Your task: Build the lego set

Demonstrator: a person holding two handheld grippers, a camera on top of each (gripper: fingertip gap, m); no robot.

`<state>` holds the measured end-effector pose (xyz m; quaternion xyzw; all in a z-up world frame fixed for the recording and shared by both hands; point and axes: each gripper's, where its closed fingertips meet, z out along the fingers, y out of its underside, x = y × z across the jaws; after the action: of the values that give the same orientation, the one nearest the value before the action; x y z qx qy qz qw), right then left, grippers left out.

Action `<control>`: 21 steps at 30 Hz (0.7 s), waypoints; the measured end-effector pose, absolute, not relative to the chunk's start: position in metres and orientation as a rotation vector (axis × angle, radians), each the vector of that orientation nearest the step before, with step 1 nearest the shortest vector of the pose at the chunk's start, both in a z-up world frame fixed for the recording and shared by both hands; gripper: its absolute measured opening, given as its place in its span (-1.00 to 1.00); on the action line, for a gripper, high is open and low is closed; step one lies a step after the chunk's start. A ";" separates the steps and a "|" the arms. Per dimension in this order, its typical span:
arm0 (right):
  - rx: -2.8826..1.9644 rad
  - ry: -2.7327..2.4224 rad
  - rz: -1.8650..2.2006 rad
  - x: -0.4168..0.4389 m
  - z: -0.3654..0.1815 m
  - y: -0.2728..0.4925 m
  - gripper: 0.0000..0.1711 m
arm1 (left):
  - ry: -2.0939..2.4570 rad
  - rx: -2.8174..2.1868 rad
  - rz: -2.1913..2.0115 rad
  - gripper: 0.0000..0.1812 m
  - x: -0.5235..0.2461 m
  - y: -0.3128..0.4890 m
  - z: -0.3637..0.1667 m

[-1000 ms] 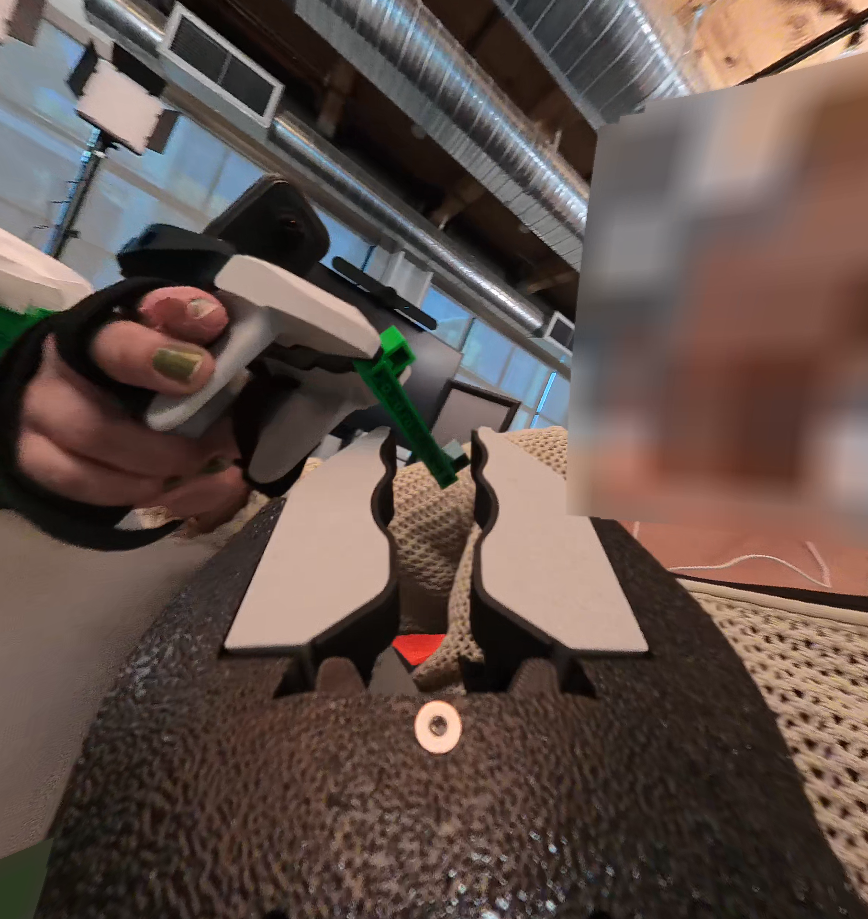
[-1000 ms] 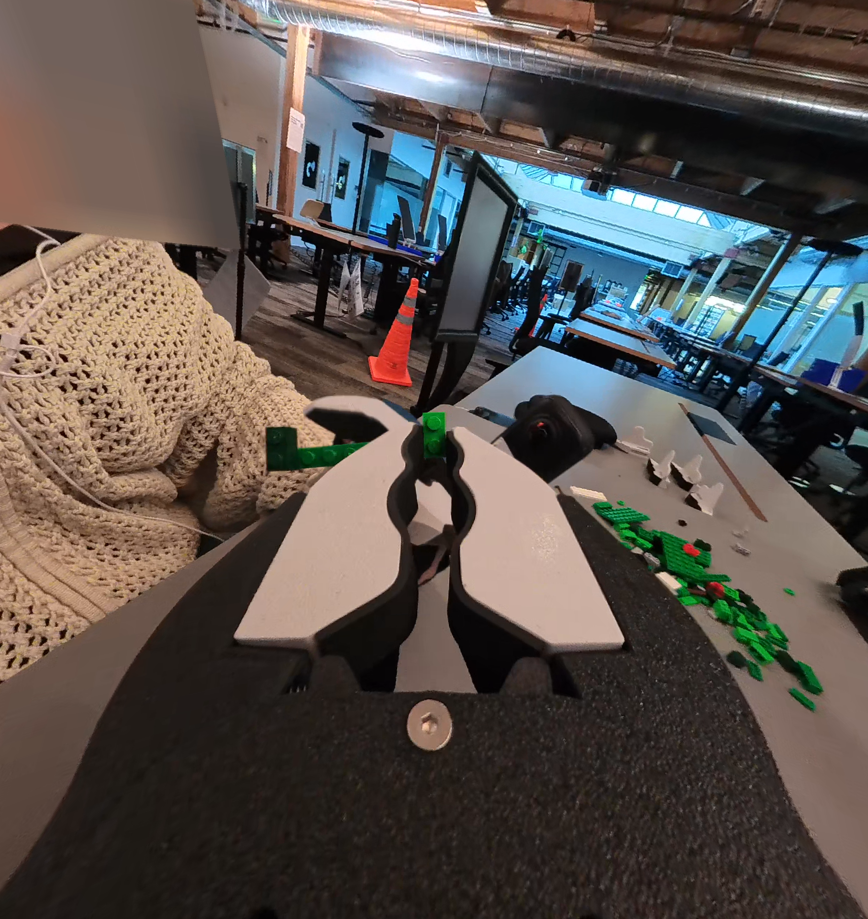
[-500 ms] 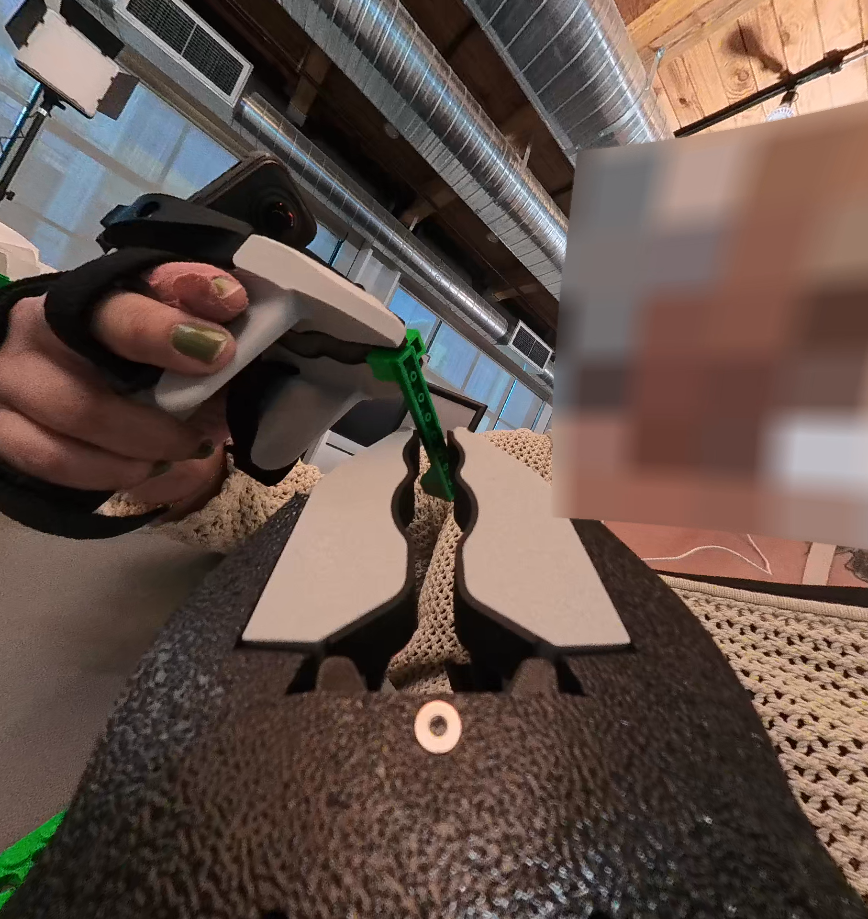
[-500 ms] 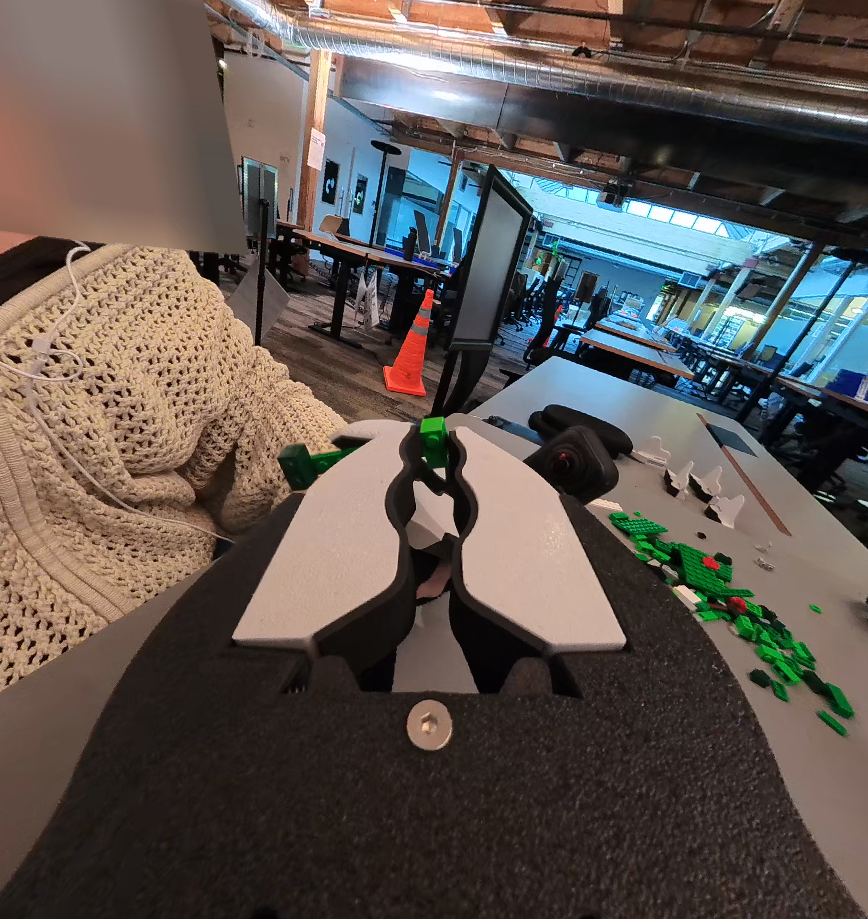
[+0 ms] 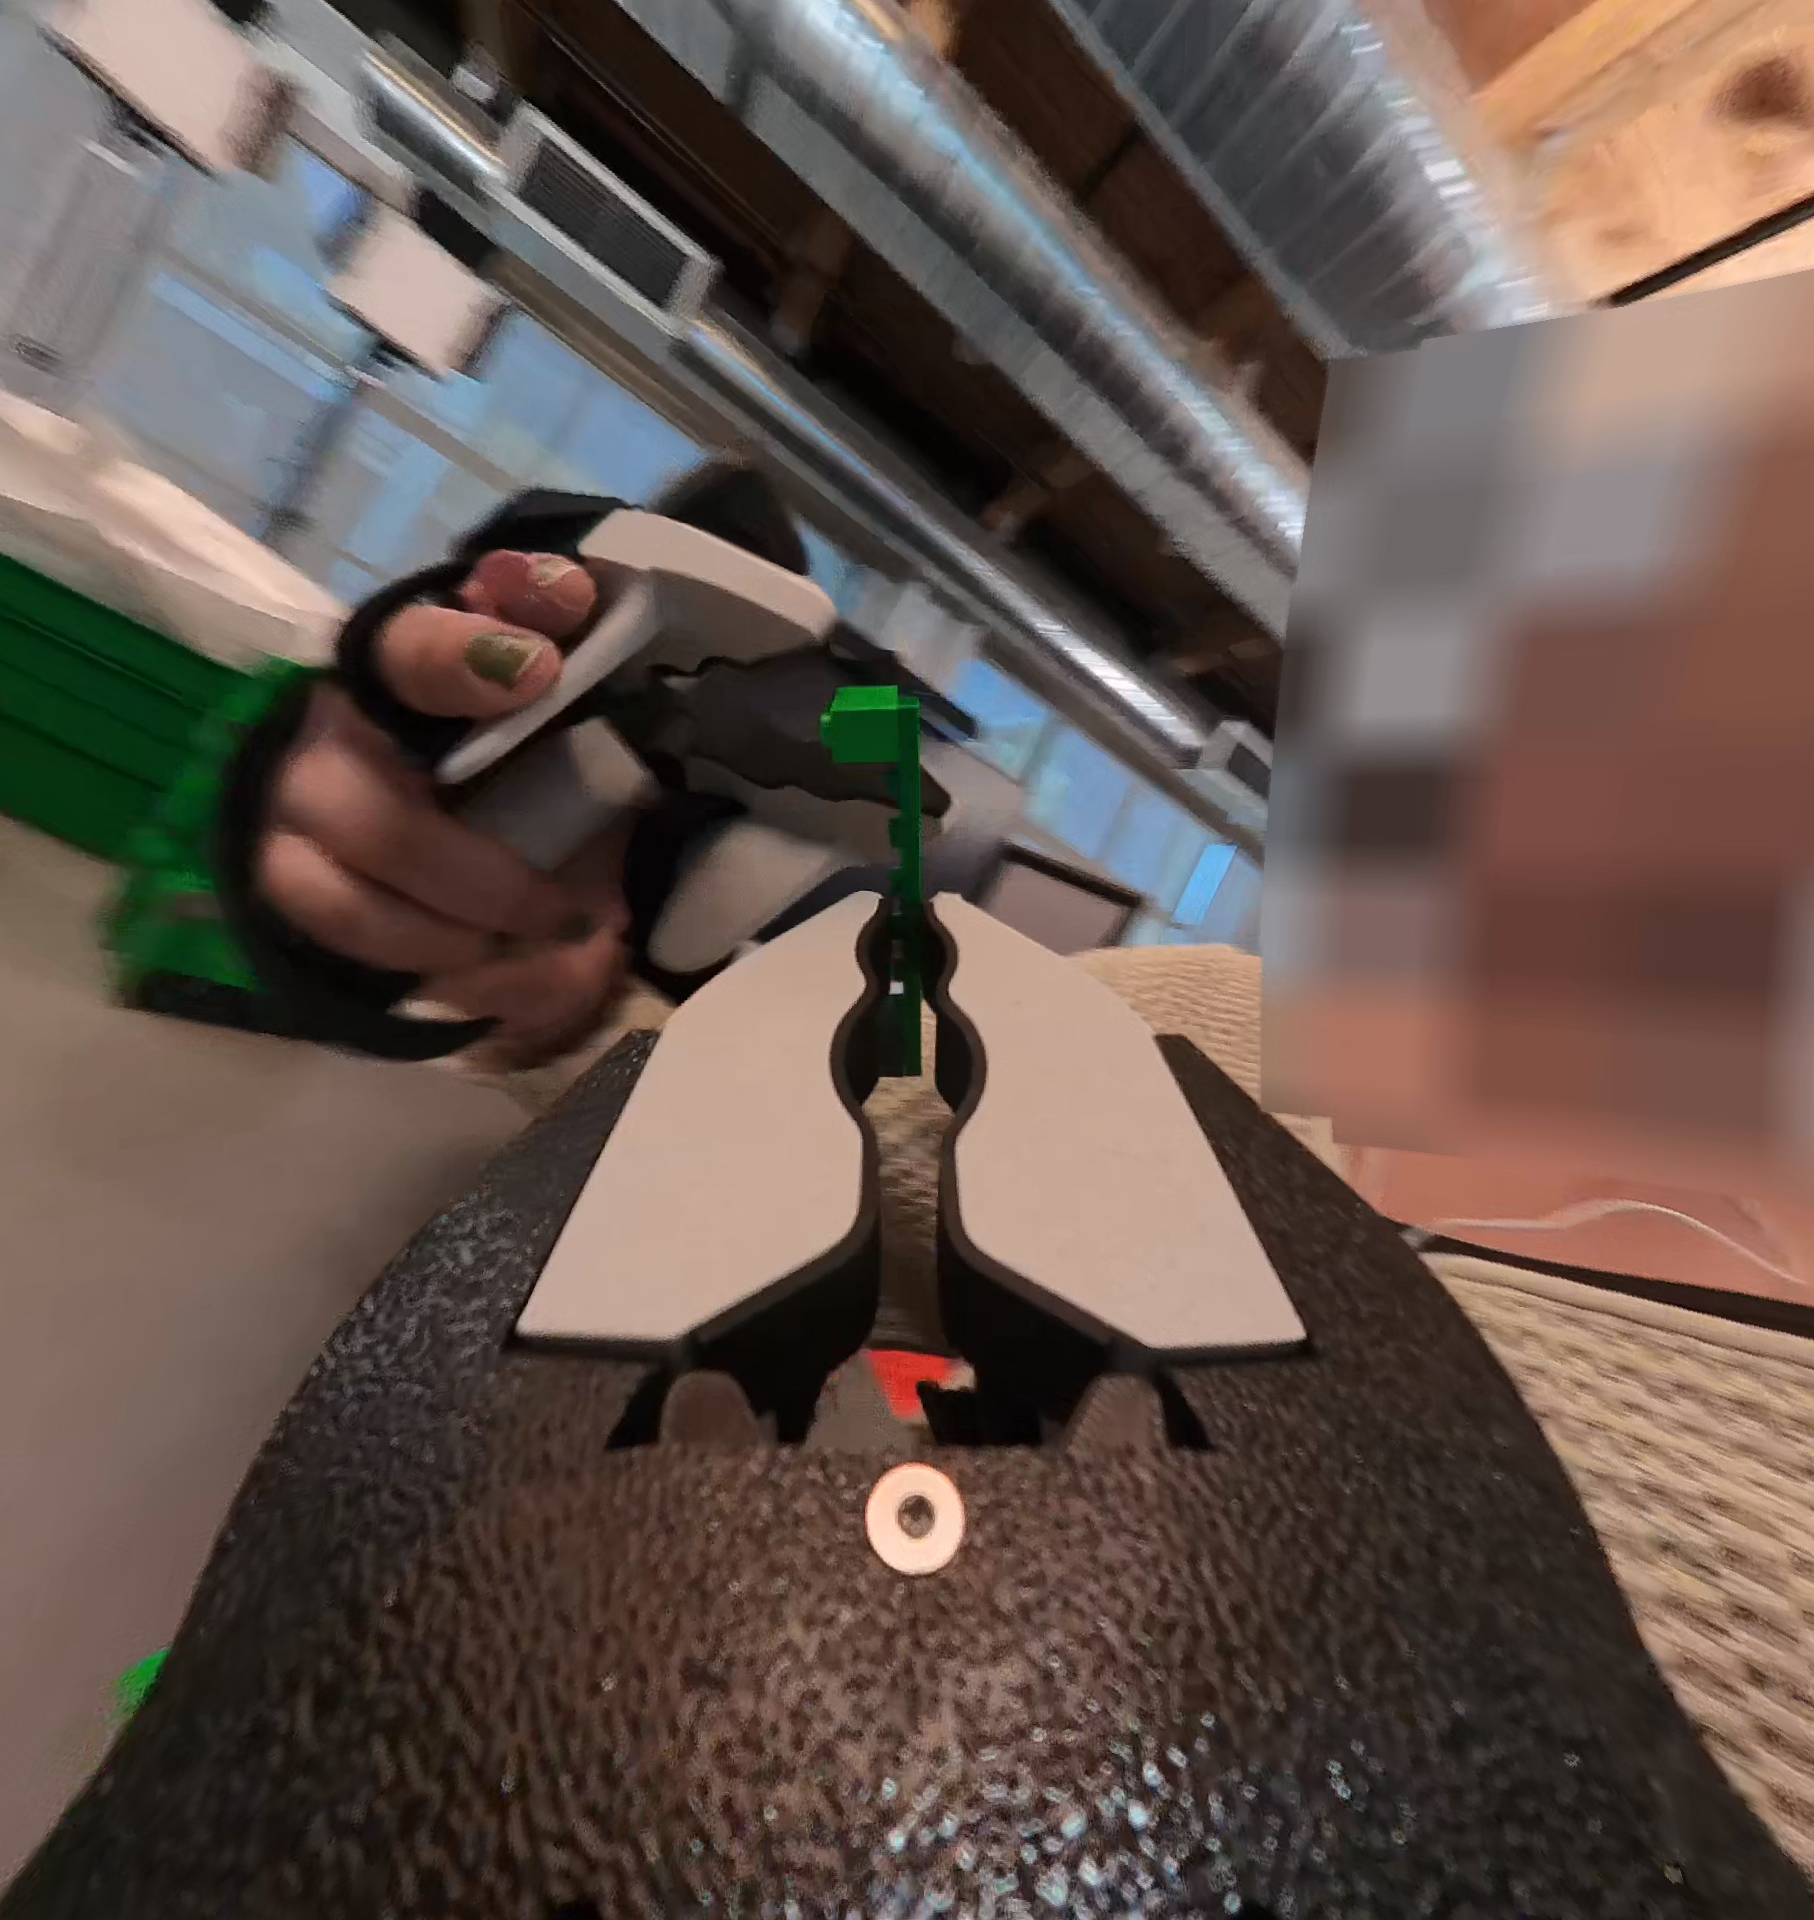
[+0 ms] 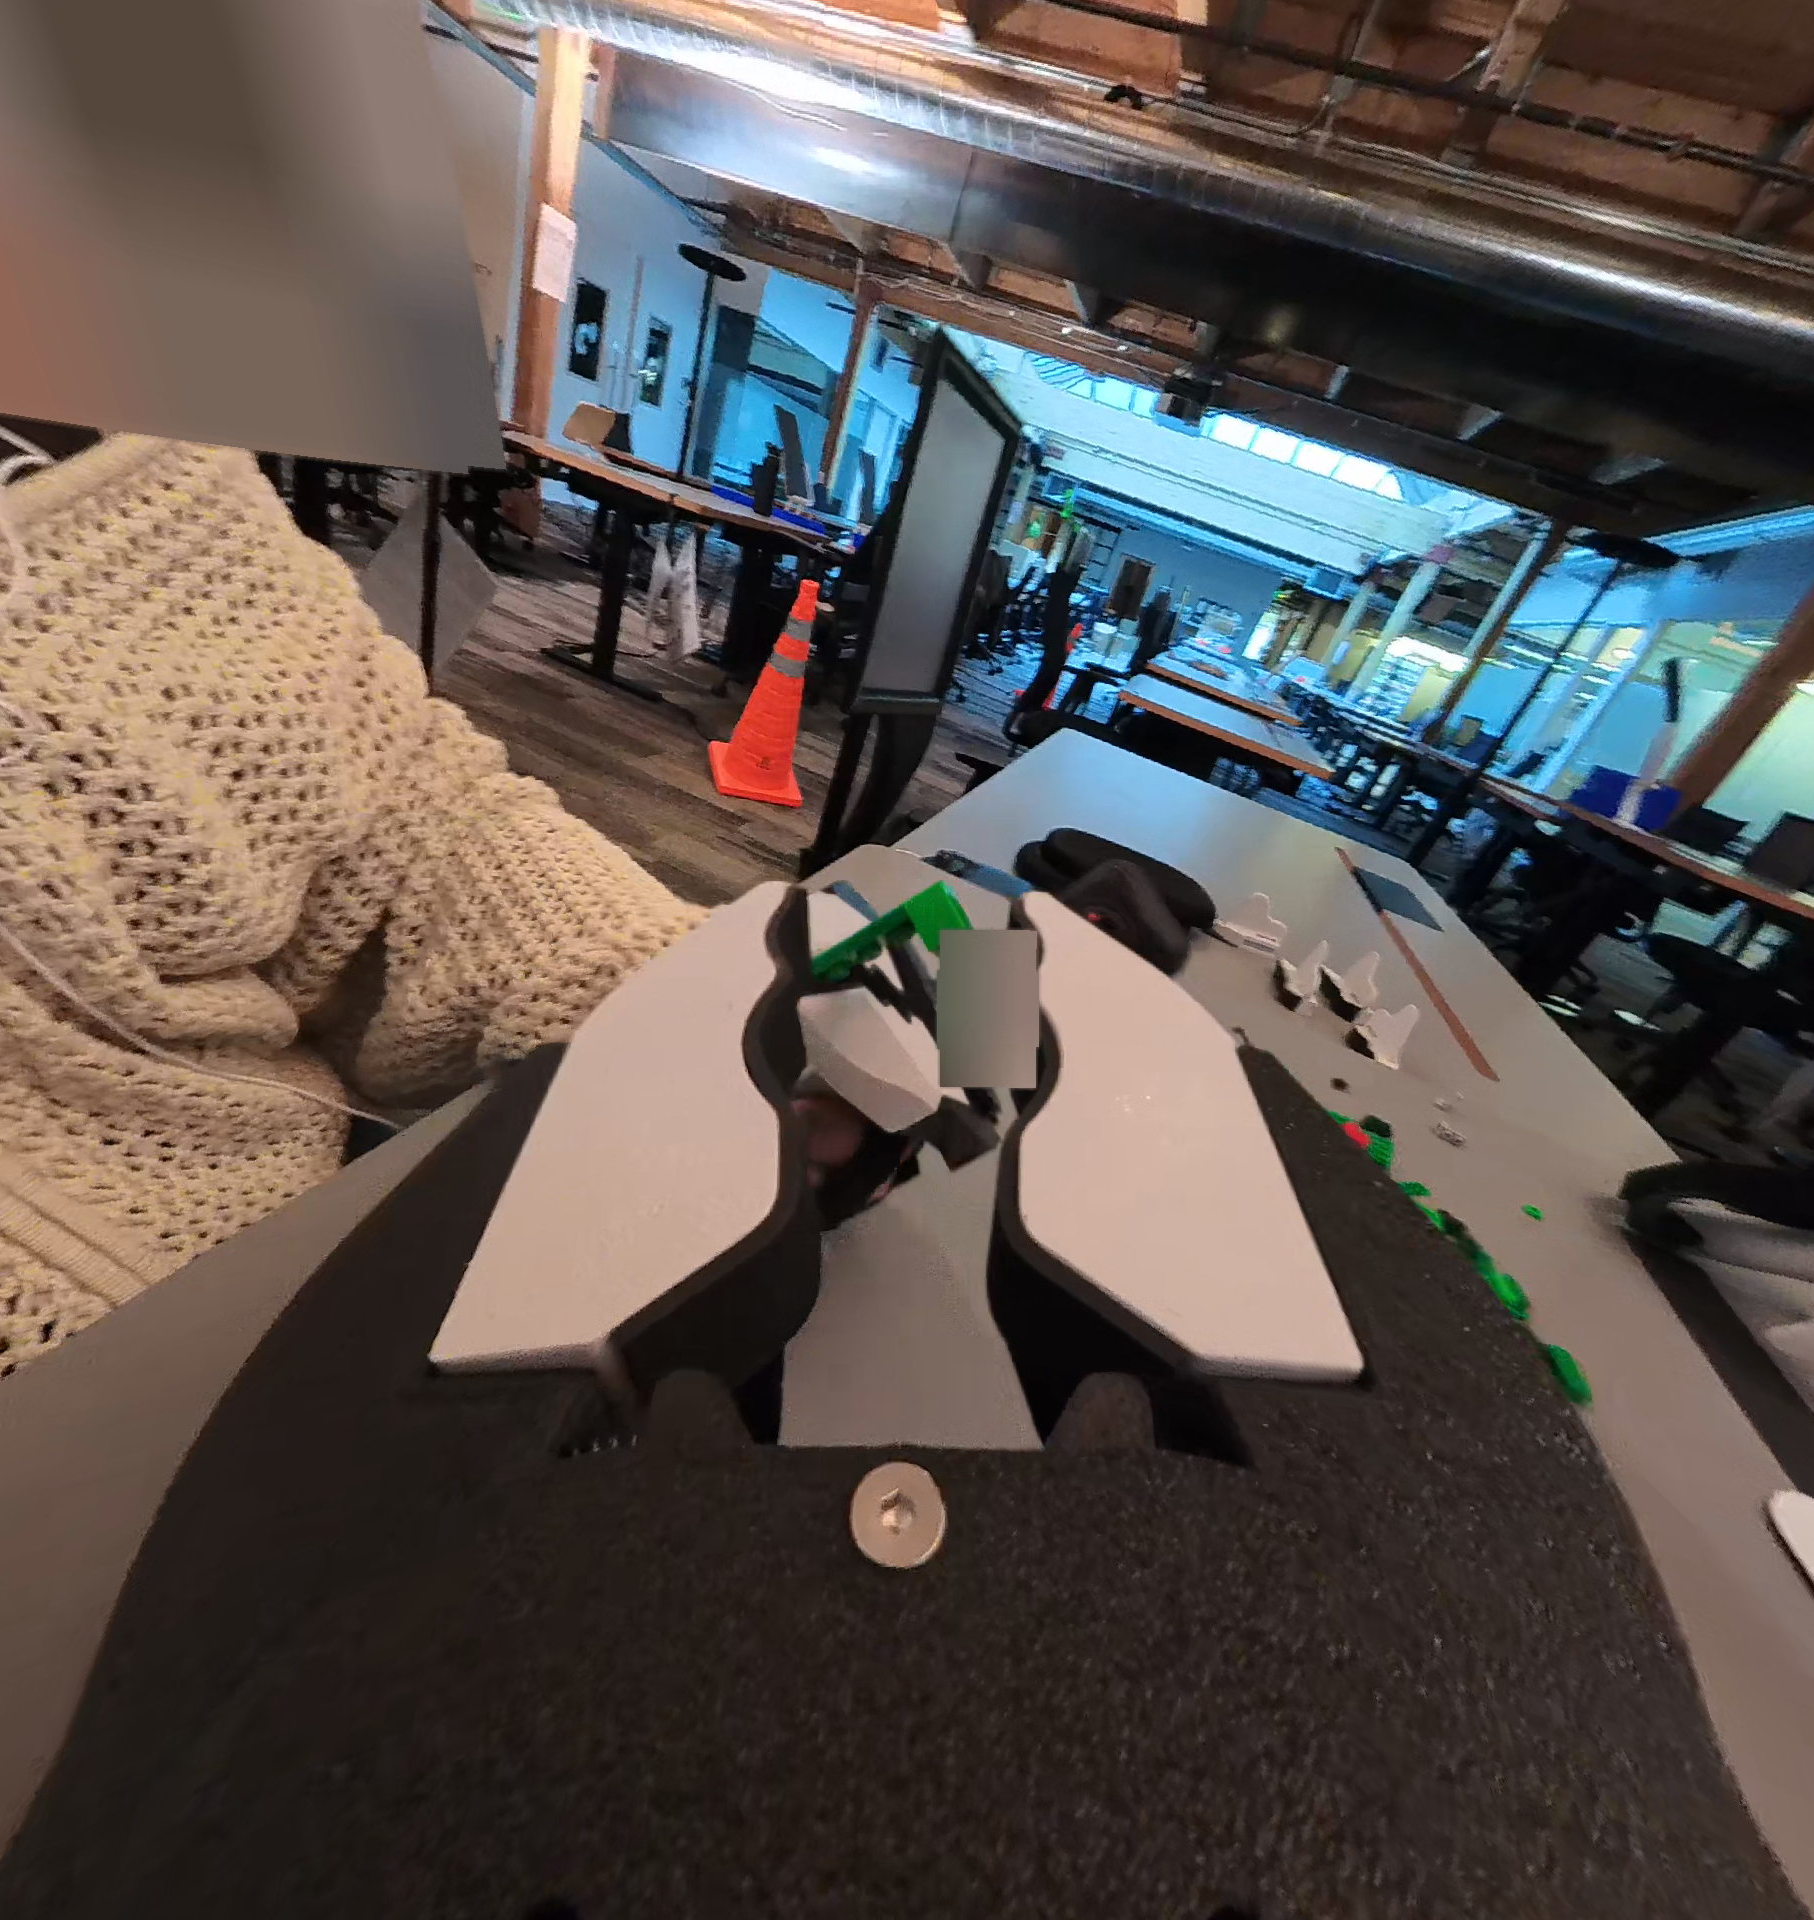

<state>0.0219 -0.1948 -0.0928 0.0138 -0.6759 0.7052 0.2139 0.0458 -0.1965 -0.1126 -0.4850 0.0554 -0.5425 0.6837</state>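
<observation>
Handover of the green plate strip (image 5: 908, 883). A second ago the right gripper (image 6: 908, 914) was clamped on the small green block at one end of the strip, and the left gripper (image 5: 903, 920) stood open around the other end. Now the roles have swapped: the left fingers have narrowed onto the strip's lower end, and it stands upright between them, the block end (image 5: 867, 722) topmost.

Right wrist view — the right jaws are now wide apart and hold nothing. The strip (image 6: 887, 930) shows through the gap between them, carried by the left tool. In the left view the right gripper (image 5: 778, 800) and the gloved hand (image 5: 415, 810) sit just behind the strip. That part of the frame is motion-blurred, so whether a fingertip is touching the block cannot be told.

Judgement: the strip has passed from right to left and the right tool is free for the next piece. The strip is in the air, above no bare part of the tabletop (image 6: 1142, 800) that I can place. The loose green and red bricks (image 6: 1454, 1226) lie along the tabletop's right edge, well apart from the strip — the likely next reach.

Risk: grip is on a thin edge; the strip could pivot when a brick is pressed on.
</observation>
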 end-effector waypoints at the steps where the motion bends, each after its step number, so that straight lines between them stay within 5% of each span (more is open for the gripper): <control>1: 0.014 -1.852 1.954 0.019 -0.091 -0.191 -0.53 | 0.099 -1.104 -1.155 -0.96 0.039 -0.194 -0.114; 10: -0.355 -1.755 1.721 -0.020 -0.138 -0.151 -0.54 | -0.147 -1.263 -0.493 -0.96 -0.030 -0.185 -0.135; 21: -0.455 -1.675 1.559 -0.018 -0.158 -0.149 -0.55 | -0.182 -1.305 -0.512 -0.96 -0.035 -0.184 -0.142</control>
<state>-0.0176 -0.1486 -0.1578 -0.1795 -0.6602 0.6143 0.3932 -0.0351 -0.1838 -0.1421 -0.5995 -0.0836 -0.2351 0.7605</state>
